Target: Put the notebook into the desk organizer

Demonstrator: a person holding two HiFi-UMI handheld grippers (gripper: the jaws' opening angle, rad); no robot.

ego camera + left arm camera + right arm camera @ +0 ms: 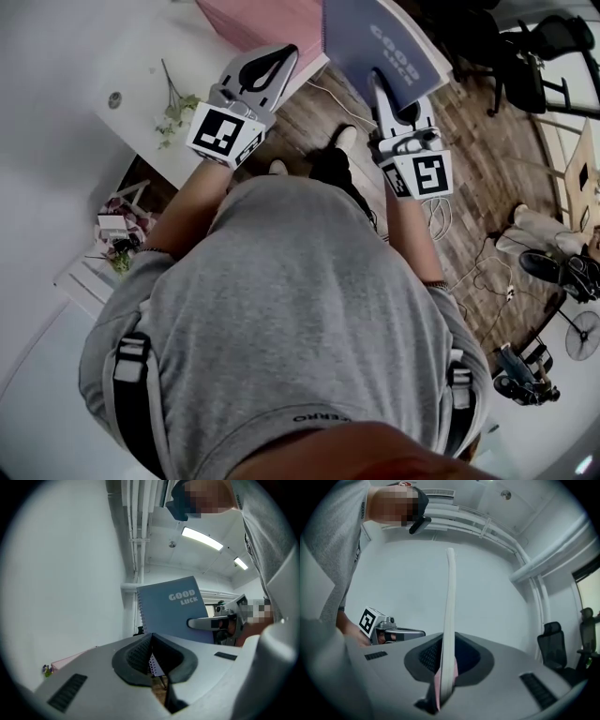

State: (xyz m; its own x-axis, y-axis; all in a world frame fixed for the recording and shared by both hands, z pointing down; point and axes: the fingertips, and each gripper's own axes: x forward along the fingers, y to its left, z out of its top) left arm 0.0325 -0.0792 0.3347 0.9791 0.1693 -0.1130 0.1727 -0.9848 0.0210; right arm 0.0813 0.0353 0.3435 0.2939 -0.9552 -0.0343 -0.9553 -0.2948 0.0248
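Note:
A blue spiral notebook [384, 42] with "GOOD LUCK" on its cover is held up off the table, and my right gripper [382, 86] is shut on its lower edge. In the right gripper view the notebook [450, 616] stands edge-on between the pads. In the left gripper view its cover [176, 609] faces the camera, with the right gripper [211, 623] clamped on it. My left gripper [267, 66] is shut and empty, a little to the left of the notebook. A pink object [272, 23] lies on the white table [141, 66] beyond both grippers.
A green sprig [173, 108] lies on the white table. A wooden floor [469, 187] with cables runs on the right, with an office chair [553, 47], shoes [539, 225] and a fan [583, 336]. A low shelf with flowers [117, 230] stands at the left.

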